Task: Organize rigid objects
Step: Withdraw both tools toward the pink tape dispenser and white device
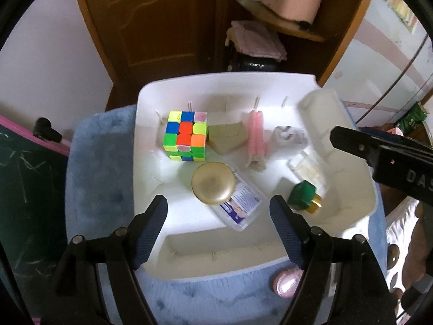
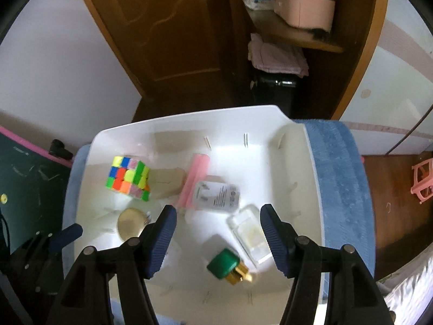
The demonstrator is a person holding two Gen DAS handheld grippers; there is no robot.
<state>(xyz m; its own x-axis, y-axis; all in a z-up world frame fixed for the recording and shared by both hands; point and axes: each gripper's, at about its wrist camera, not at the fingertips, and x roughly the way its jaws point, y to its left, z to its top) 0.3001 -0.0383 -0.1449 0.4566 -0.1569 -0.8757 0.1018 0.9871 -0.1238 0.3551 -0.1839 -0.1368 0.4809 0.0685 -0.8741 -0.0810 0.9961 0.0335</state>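
Smooth white tray — cube, round lid

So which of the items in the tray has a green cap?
The small bottle lying on its side near the tray's front right: green square cap, gold body. Nothing else in the tray pairs those two colours.

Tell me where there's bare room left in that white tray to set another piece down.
The white tray is bare along its far wall and in the right part beside the blue towel. The long near compartment looks empty. It is crowded from the cube past the gold lid to the green bottle.
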